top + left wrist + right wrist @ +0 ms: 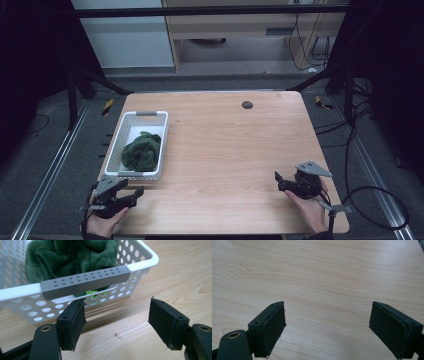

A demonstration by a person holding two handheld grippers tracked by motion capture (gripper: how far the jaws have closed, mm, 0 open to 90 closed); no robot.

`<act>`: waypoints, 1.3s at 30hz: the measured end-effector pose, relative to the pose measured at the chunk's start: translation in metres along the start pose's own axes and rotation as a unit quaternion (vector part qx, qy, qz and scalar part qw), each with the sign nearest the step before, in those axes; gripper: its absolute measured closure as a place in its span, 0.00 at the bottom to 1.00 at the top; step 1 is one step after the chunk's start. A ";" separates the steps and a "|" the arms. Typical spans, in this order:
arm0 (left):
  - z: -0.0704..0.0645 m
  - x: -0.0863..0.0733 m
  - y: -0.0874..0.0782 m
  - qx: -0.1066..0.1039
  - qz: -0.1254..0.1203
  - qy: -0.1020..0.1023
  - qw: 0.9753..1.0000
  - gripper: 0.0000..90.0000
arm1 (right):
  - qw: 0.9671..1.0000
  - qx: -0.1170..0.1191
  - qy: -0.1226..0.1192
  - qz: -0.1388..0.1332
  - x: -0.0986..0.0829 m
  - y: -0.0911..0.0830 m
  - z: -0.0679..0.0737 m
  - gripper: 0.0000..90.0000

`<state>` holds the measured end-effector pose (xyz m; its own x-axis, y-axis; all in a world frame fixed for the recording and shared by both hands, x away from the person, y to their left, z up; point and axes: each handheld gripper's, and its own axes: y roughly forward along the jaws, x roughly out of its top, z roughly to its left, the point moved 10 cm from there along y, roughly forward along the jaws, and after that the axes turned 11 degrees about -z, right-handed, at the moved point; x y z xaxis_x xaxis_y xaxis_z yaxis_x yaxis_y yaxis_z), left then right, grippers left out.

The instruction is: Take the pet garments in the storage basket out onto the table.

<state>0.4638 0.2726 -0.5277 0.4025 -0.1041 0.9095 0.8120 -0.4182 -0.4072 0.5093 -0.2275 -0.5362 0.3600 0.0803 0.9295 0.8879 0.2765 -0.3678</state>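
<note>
Left claw [135, 192]: jaws wide, empty, low at the surface's [225, 145] near left corner, just short of the basket [161, 150]. Basket: white, perforated, grey grips at both ends, standing at the left edge of the surface; the near grip [86, 282] sits just above and beyond the claw's left jaw. Cloth [142, 151]: dark green, plush, bunched inside the basket, filling its near half. Something bright green [91, 293] shows through the wall holes under the cloth; what it is cannot be told. Right claw [278, 181]: jaws wide, empty, at the near right, well apart from the basket, bare wood ahead of it. Risks, as judged: a low reach could knock the light basket away; a shallow pinch may catch only a fold, so the cloth slips or drags the basket along. Basket floor beneath the cloth hidden.
</note>
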 end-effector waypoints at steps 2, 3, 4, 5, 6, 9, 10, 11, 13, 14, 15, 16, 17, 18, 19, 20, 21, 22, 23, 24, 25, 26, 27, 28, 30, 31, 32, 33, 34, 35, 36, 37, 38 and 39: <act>0.000 0.002 -0.002 0.003 -0.005 -0.003 1.000 0.31 | 1.000 -0.003 0.007 -0.006 0.003 -0.002 -0.004 0.15; 0.000 0.002 -0.003 0.003 -0.007 -0.004 1.000 0.31 | 1.000 -0.004 0.011 -0.005 0.002 -0.003 -0.005 0.15; 0.001 0.004 -0.003 0.005 -0.011 -0.004 1.000 0.31 | 1.000 -0.004 0.012 -0.004 0.000 -0.003 -0.007 0.15; 0.001 0.005 -0.004 0.006 -0.013 -0.005 1.000 0.30 | 1.000 -0.005 0.013 -0.001 -0.002 -0.004 -0.008 0.15; 0.001 0.005 -0.005 0.006 -0.015 -0.006 1.000 0.30 | 1.000 -0.005 0.015 0.002 -0.003 -0.005 -0.008 0.15; 0.000 0.008 -0.008 0.006 -0.019 -0.008 1.000 0.29 | 1.000 -0.006 0.017 -0.003 0.000 -0.007 -0.007 0.15; 0.000 0.009 -0.008 0.007 -0.021 -0.007 1.000 0.28 | 1.000 -0.007 0.014 -0.007 0.001 -0.007 -0.007 0.15; 0.000 0.011 -0.009 0.005 -0.025 -0.005 1.000 0.28 | 1.000 -0.008 0.014 -0.008 0.001 -0.008 -0.007 0.15; 0.001 0.014 -0.011 0.006 -0.030 -0.003 1.000 0.27 | 1.000 -0.007 0.013 -0.009 0.002 -0.009 -0.006 0.15; 0.002 0.015 -0.012 0.009 -0.032 -0.003 0.999 0.27 | 1.000 -0.007 0.011 -0.009 0.002 -0.009 -0.006 0.15; 0.003 0.017 -0.013 0.010 -0.035 -0.002 0.999 0.27 | 1.000 -0.006 0.015 -0.008 0.002 -0.009 -0.005 0.15; 0.003 0.018 -0.013 0.011 -0.038 -0.004 0.999 0.27 | 1.000 -0.006 0.011 -0.008 0.002 -0.009 -0.005 0.15; 0.004 0.019 -0.014 0.013 -0.040 -0.006 0.999 0.27 | 1.000 -0.004 0.014 -0.007 0.002 -0.009 -0.004 0.15; 0.004 0.021 -0.015 0.013 -0.042 -0.009 0.999 0.26 | 1.000 -0.002 0.013 -0.006 0.002 -0.009 -0.003 0.15; 0.004 0.022 -0.016 0.013 -0.044 -0.009 0.999 0.26 | 1.000 -0.002 0.011 -0.006 0.001 -0.008 -0.003 0.15; 0.005 0.024 -0.017 0.015 -0.047 -0.009 0.999 0.26 | 1.000 -0.001 0.011 -0.005 0.001 -0.008 -0.003 0.14; 0.005 0.026 -0.017 0.016 -0.050 -0.010 0.999 0.26 | 1.000 0.001 0.011 -0.006 0.002 -0.008 -0.002 0.14; 0.006 0.028 -0.018 0.017 -0.053 -0.015 0.998 0.26 | 1.000 -0.001 0.009 -0.008 0.002 -0.009 -0.001 0.14; 0.006 0.030 -0.018 0.016 -0.056 -0.017 0.998 0.26 | 1.000 -0.001 0.009 -0.008 0.002 -0.009 -0.001 0.14; 0.006 0.031 -0.019 0.017 -0.058 -0.016 0.998 0.26 | 1.000 0.000 0.006 -0.010 0.003 -0.009 -0.001 0.14; 0.007 0.033 -0.019 0.018 -0.059 -0.014 0.998 0.26 | 1.000 0.001 0.001 -0.011 0.003 -0.009 -0.001 0.14; 0.008 0.035 -0.019 0.020 -0.060 -0.012 0.998 0.26 | 1.000 0.002 0.002 -0.011 0.003 -0.009 0.000 0.15; 0.008 0.037 -0.019 0.020 -0.061 -0.012 0.998 0.26 | 1.000 0.003 0.002 -0.011 0.003 -0.009 0.001 0.15; 0.009 0.038 -0.019 0.019 -0.062 -0.012 0.998 0.26 | 1.000 0.003 -0.001 -0.011 0.002 -0.009 0.001 0.15; 0.010 0.041 -0.018 0.022 -0.063 -0.012 0.998 0.26 | 1.000 0.004 -0.003 -0.009 0.001 -0.008 0.001 0.14; 0.011 0.042 -0.018 0.022 -0.063 -0.013 0.998 0.26 | 1.000 0.005 -0.002 -0.009 0.001 -0.008 0.001 0.15; 0.012 0.044 -0.018 0.022 -0.064 -0.014 0.998 0.26 | 1.000 0.005 -0.003 -0.009 0.000 -0.008 0.001 0.14; 0.014 0.046 -0.018 0.024 -0.065 -0.014 0.998 0.26 | 1.000 0.005 -0.004 -0.008 0.000 -0.008 0.001 0.14; 0.015 0.048 -0.018 0.025 -0.067 -0.014 0.997 0.26 | 1.000 0.006 -0.004 -0.009 0.001 -0.008 0.002 0.14; 0.016 0.050 -0.018 0.026 -0.067 -0.014 0.997 0.26 | 1.000 0.007 0.000 -0.009 0.002 -0.008 0.002 0.14; 0.017 0.052 -0.017 0.025 -0.067 -0.014 0.997 0.26 | 1.000 0.007 -0.001 -0.011 0.002 -0.008 0.001 0.14; 0.017 0.053 -0.016 0.026 -0.068 -0.015 0.997 0.26 | 1.000 0.007 -0.001 -0.011 0.002 -0.008 0.001 0.14; 0.018 0.055 -0.015 0.026 -0.067 -0.013 0.997 0.26 | 1.000 0.007 -0.001 -0.011 0.002 -0.008 0.001 0.14; 0.019 0.057 -0.014 0.027 -0.067 -0.011 0.997 0.26 | 1.000 0.007 -0.002 -0.012 0.003 -0.008 0.001 0.14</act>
<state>0.4834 0.2893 -0.4722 0.2978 -0.0312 0.9541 0.8803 -0.3778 -0.2871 0.5026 -0.2283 -0.5306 0.3381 0.0768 0.9380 0.8920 0.2916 -0.3454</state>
